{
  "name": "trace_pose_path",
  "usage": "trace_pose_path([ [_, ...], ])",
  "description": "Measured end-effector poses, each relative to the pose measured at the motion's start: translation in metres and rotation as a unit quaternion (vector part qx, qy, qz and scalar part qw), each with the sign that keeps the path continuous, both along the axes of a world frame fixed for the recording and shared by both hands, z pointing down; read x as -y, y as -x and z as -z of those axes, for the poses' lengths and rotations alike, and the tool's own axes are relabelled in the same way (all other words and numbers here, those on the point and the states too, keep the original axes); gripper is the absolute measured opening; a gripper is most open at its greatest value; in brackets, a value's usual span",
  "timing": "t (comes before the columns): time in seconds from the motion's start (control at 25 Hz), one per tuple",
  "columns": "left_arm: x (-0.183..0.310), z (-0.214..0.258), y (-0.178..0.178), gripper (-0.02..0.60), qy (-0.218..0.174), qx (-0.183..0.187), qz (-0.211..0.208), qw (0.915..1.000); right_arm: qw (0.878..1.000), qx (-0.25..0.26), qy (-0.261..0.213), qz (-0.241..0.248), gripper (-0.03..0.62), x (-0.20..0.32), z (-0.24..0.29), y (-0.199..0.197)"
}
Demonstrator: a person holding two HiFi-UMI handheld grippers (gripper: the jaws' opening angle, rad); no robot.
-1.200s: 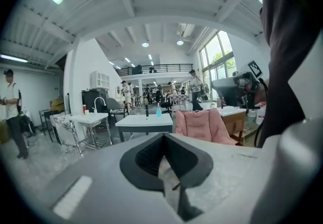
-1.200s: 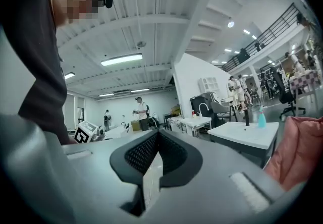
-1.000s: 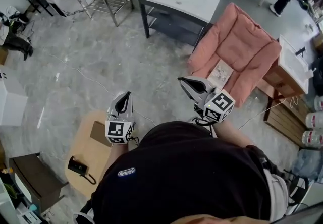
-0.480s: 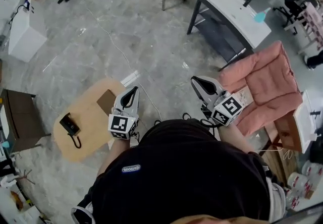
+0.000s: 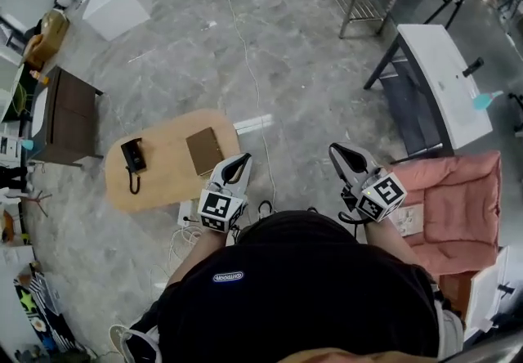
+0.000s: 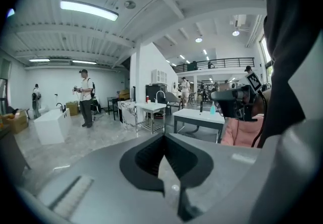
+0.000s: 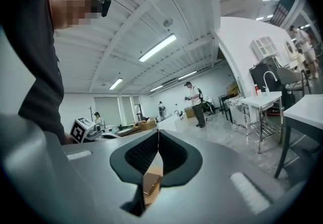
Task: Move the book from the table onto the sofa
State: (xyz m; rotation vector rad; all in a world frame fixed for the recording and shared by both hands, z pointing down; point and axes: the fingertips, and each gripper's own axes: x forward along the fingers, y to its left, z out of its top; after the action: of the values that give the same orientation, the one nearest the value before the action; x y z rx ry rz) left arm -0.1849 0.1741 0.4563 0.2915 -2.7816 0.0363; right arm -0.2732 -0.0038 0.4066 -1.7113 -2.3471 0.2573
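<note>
Turned since earlier, left claw [image 5: 239,161] and right claw [image 5: 341,153], both closed and empty, near the table [image 5: 122,198]. Book [image 5: 204,150] lies flat just beyond left claw; likely light, stiff: pinch its edge.

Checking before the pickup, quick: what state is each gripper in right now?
Left gripper: closed, holding nothing.
Right gripper: closed, holding nothing.
</note>
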Motion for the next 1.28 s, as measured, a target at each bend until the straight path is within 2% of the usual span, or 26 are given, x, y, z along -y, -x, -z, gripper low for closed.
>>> trace_pose_path([
  [0.12, 0.017, -0.001, -0.009, 0.011, -0.001, -0.011, 0.027, 0.9996, 0.999, -0.012, 0.005, 0.038, 0.032, 0.002, -0.012, 0.010],
  [0.2, 0.023, -0.003, -0.021, 0.011, -0.014, -0.034, 0.058, 0.9977, 0.997, -0.018, 0.009, 0.072, 0.034, -0.003, -0.017, 0.013],
  [0.32, 0.032, -0.011, -0.039, 0.014, -0.016, -0.060, 0.107, 0.9924, 0.993, -0.023, 0.015, 0.119, 0.038, -0.009, -0.020, 0.016],
  [0.48, 0.040, -0.022, -0.068, 0.015, -0.020, -0.086, 0.155, 0.9839, 0.984, -0.032, 0.024, 0.173, 0.035, -0.017, -0.021, 0.005],
  [0.6, 0.043, -0.032, -0.076, 0.023, -0.026, -0.101, 0.182, 0.9777, 0.979, -0.034, 0.030, 0.199, 0.035, -0.025, -0.024, 0.004],
  [0.8, 0.034, -0.039, -0.084, 0.028, -0.019, -0.103, 0.202, 0.9737, 0.974, -0.047, 0.032, 0.217, 0.040, -0.035, -0.030, 0.003],
  [0.96, 0.016, -0.039, -0.086, 0.028, -0.019, -0.112, 0.210, 0.9711, 0.977, -0.046, 0.026, 0.209, 0.041, -0.041, -0.028, 0.005],
  [1.28, -0.047, -0.068, -0.077, 0.032, -0.043, -0.094, 0.191, 0.9761, 0.982, -0.039, -0.007, 0.185, 0.046, -0.089, -0.047, 0.001],
])
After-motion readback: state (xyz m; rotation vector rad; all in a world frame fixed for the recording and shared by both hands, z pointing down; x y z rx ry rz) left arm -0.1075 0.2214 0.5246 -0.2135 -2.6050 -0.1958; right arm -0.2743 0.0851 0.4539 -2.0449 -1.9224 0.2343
